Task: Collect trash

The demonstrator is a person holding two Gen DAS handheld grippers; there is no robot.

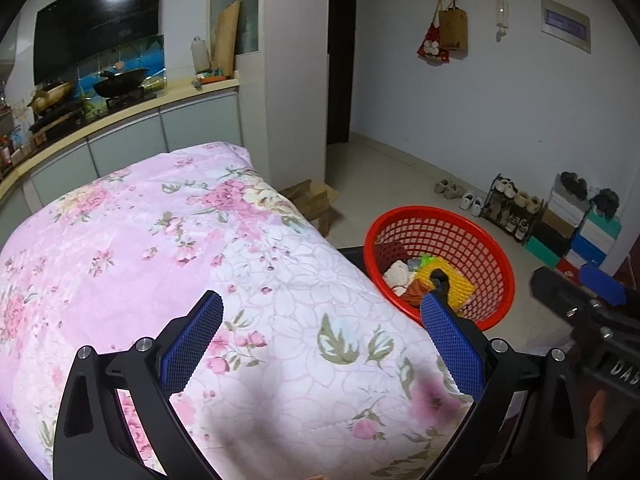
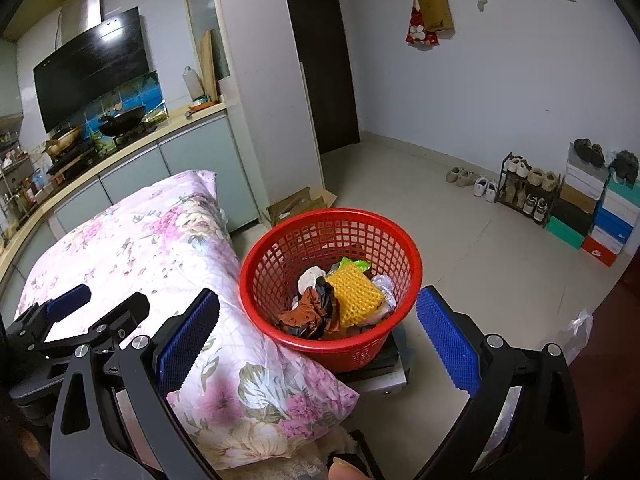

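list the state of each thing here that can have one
left gripper: jaws open, empty, over the floral quilt
right gripper: jaws open, empty, facing the basket
red basket: upright, partly filled with trash
yellow mesh piece: lying on top of the trash
cardboard box: flaps open, on the floor

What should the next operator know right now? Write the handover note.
Left gripper: open, empty, over the floral quilt.
Right gripper: open, empty, facing the red basket.
Basket sits beside the quilt on a low platform; it holds a yellow mesh pad, white paper wad and dark wrappers.
Done: trash in the basket.
Left: no loose trash visible on the quilt; check the clear plastic bag on the floor to the right.
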